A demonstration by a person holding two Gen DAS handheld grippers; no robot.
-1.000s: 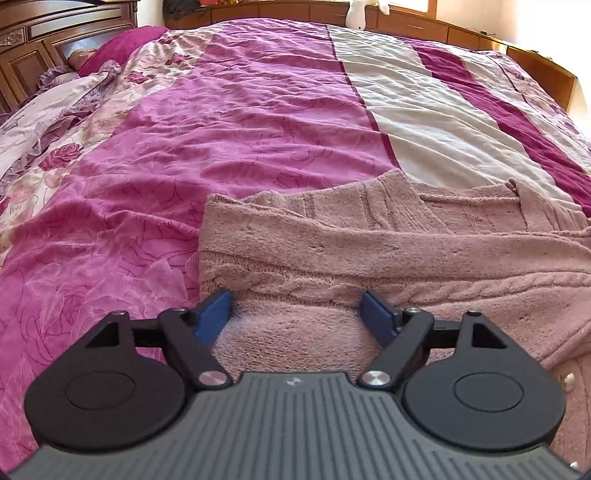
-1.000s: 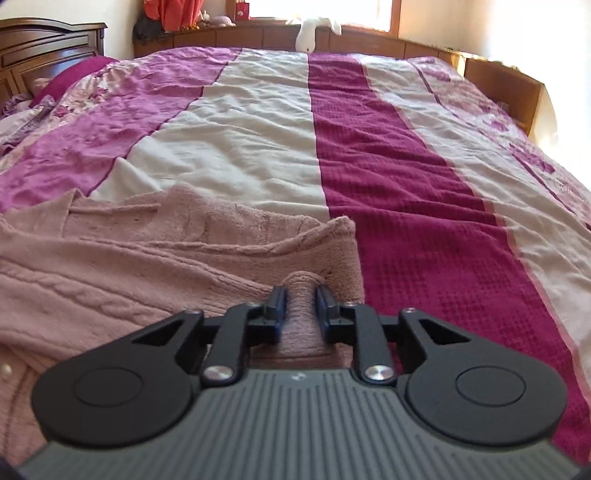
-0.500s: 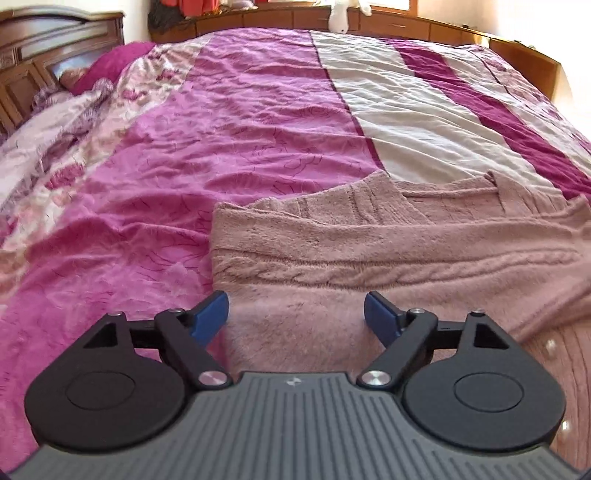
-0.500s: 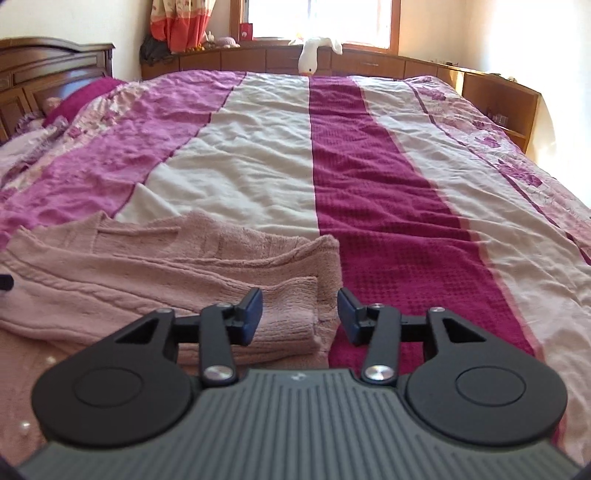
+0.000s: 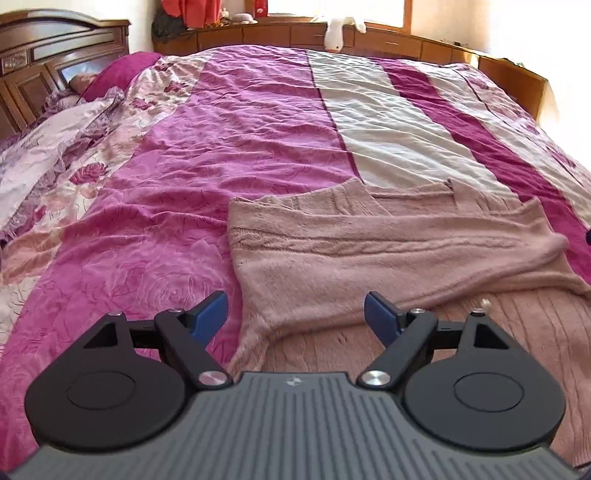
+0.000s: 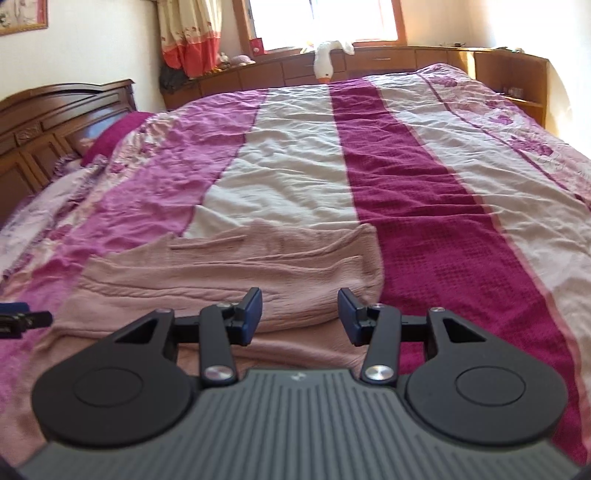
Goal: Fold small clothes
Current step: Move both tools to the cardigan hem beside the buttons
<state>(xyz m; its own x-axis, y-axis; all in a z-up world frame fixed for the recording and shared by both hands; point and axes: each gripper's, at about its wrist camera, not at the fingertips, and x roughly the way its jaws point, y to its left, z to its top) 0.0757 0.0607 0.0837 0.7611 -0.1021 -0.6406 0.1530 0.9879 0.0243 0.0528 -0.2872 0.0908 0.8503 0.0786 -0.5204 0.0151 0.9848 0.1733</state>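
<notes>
both tongs (image 5: 295, 317) (image 6: 300, 314) gape above the pink sweater (image 5: 388, 251).

Sunlit window (image 6: 325, 18) above wooden headboard (image 6: 55, 122), striped bedspread (image 6: 295, 166).

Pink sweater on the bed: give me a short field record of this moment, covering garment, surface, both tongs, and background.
garment: pink knit sweater, lying flat, one part folded across it
surface: striped magenta and cream bedspread
left tongs: open, empty, above the sweater's near left edge
right tongs: open, empty, above its right end
background: white plush toy on the wooden ledge by the window
</notes>
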